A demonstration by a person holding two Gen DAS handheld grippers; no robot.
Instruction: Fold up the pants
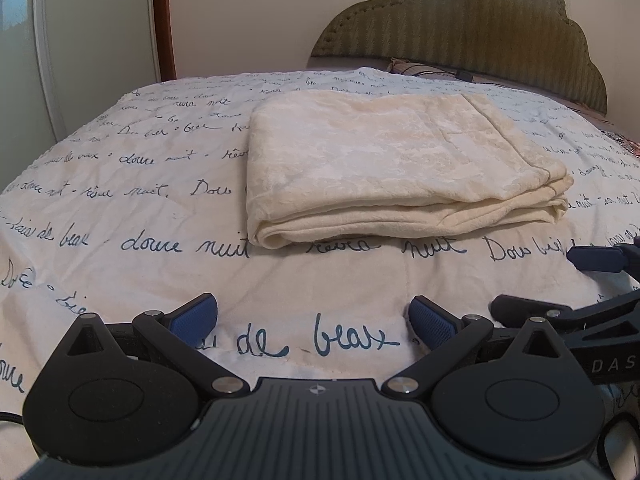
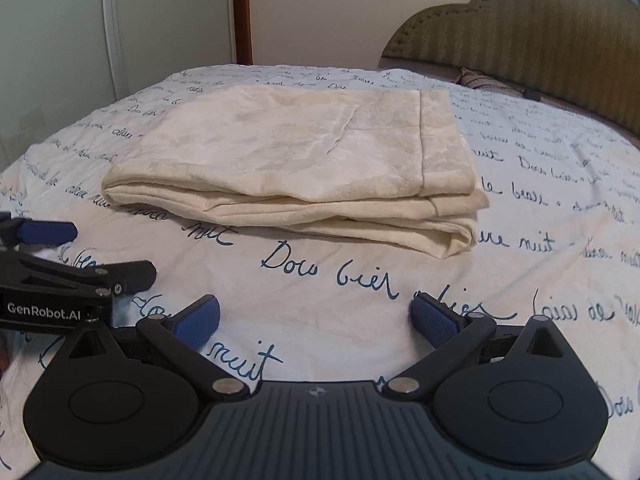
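Observation:
Cream pants (image 1: 392,164) lie folded into a flat rectangular stack on the white bedspread; they also show in the right wrist view (image 2: 300,164). My left gripper (image 1: 313,322) is open and empty, above the bedspread in front of the pants, apart from them. My right gripper (image 2: 316,320) is open and empty too, in front of the stack's right half. The right gripper's blue finger (image 1: 596,260) shows at the right edge of the left wrist view, and the left gripper's finger (image 2: 44,232) at the left edge of the right wrist view.
The white bedspread (image 1: 140,216) with blue handwriting covers the bed. A green padded headboard (image 1: 480,32) stands behind, with a patterned pillow (image 1: 416,67) below it. A wardrobe door (image 1: 80,40) and a wooden frame (image 1: 164,20) are at the left.

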